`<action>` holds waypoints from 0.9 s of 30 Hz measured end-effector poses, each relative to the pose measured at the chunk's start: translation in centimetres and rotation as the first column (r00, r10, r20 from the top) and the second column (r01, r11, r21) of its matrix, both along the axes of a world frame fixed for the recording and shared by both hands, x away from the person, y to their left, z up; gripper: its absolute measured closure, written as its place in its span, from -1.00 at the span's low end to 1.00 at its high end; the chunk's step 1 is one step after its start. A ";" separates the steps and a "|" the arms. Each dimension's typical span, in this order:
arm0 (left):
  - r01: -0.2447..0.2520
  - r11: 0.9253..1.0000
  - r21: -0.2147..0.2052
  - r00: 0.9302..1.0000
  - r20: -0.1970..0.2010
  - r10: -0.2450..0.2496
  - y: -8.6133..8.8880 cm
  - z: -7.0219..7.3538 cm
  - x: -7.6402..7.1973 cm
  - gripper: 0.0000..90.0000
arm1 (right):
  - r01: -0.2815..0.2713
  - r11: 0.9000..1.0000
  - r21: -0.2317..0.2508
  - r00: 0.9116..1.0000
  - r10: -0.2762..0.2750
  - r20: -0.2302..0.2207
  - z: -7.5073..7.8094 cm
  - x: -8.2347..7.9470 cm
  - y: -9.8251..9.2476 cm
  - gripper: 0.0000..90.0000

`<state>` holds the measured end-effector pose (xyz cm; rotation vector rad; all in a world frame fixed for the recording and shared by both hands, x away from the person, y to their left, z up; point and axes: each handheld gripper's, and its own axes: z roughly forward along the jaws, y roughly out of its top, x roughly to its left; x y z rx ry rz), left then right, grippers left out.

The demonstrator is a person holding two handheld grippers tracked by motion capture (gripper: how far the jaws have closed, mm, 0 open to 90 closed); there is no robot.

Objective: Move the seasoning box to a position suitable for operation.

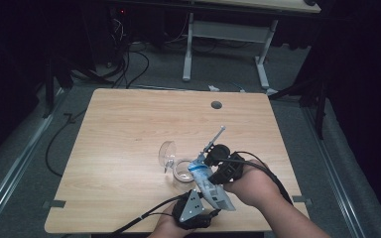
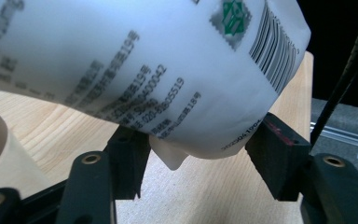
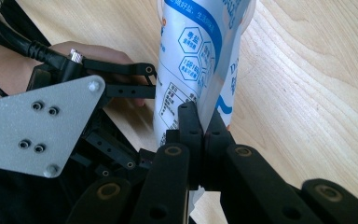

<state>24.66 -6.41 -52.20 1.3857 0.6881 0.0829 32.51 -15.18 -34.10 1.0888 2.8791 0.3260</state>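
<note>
A white pouch [image 1: 213,191] with blue print hangs tilted over the table's front edge. My right gripper [image 1: 206,171] is shut on the pouch's [image 3: 196,56] upper end, jaws pinched flat on the film in the right gripper view [image 3: 204,126]. My left gripper [image 1: 211,210] sits below it with its grey plate [image 3: 37,126] facing up. In the left gripper view the pouch's [image 2: 144,60] lower end, with barcode and small print, lies between the open jaws of the left gripper [image 2: 200,158]. It brushes both fingers [image 2: 275,154] without being squeezed.
A clear glass jar [image 1: 182,169] stands on the wooden table [image 1: 119,129] just left of the pouch, with a clear domed lid [image 1: 167,151] beside it. A thin metal-tipped tool [image 1: 214,140] lies behind the right gripper. A round cable hole [image 1: 216,105] is at the back.
</note>
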 end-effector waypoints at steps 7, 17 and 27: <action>-0.002 1.000 0.009 1.000 0.028 0.002 0.0 0.6 -0.8 -0.01 | -0.002 1.000 0.000 1.000 0.002 0.005 0.0 0.1 0.2 1.00; -0.023 1.000 -0.005 0.999 0.028 0.023 0.1 1.1 -1.1 0.01 | -0.005 1.000 -0.009 1.000 0.005 0.016 0.4 0.2 0.5 1.00; -0.025 1.000 0.000 0.998 0.050 0.025 0.2 1.0 -1.3 0.03 | -0.013 1.000 -0.011 1.000 0.013 0.021 0.3 0.8 0.9 1.00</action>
